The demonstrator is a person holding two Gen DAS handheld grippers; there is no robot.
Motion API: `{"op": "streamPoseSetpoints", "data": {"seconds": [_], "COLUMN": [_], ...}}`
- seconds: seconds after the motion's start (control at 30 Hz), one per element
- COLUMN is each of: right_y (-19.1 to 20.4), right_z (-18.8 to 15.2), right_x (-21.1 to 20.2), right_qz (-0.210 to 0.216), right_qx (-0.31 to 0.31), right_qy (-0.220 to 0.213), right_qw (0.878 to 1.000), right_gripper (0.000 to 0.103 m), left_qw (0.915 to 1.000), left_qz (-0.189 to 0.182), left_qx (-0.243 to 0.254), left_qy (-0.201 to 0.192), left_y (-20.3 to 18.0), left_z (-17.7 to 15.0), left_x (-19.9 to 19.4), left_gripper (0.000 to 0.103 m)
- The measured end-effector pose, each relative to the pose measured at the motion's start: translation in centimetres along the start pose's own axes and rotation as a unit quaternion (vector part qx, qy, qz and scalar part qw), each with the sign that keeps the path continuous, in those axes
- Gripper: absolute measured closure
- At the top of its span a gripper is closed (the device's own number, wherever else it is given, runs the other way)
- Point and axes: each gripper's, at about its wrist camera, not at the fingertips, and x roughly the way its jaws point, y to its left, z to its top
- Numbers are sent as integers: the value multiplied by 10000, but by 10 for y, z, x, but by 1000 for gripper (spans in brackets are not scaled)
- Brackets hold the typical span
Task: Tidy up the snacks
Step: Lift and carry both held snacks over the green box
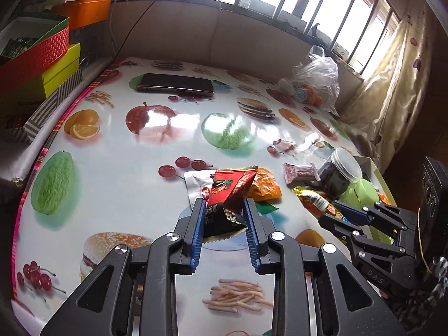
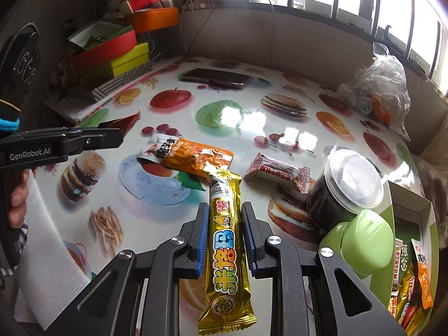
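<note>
My left gripper [image 1: 224, 210] is shut on a red and black snack packet [image 1: 228, 196] and holds it just above the table. My right gripper [image 2: 225, 212] is shut on a long gold snack bar [image 2: 226, 240] that lies lengthwise between its fingers. An orange snack pouch [image 2: 193, 156] and a red-and-white wafer packet [image 2: 277, 172] lie on the table beyond it. A green-edged box [image 2: 411, 210] at the right holds several snack packets. The left gripper shows at the left of the right wrist view [image 2: 112, 137].
A dark jar with a clear lid [image 2: 344, 193] and a green bottle [image 2: 364, 240] stand beside the box. A phone [image 2: 215, 78] lies at the far side. A plastic bag [image 2: 380, 95] sits far right. Stacked coloured boxes [image 2: 117, 53] stand far left.
</note>
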Motion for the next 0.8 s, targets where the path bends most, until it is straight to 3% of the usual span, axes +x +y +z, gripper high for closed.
{"op": "streamPoseSetpoints", "data": {"seconds": [0.8], "right_y": [-34], "right_z": [-14], "right_x": [-82], "right_qz": [-409], "right_qx": [443], "right_qy": [-620], "right_qw": [9963], "right_gripper": [81], "left_qw": [9968], "left_qz": [-347], "left_qx": [692], "left_qy": [-215], "left_y": [-91], "left_z": [-3], "left_x": [-32], "left_gripper": [74]}}
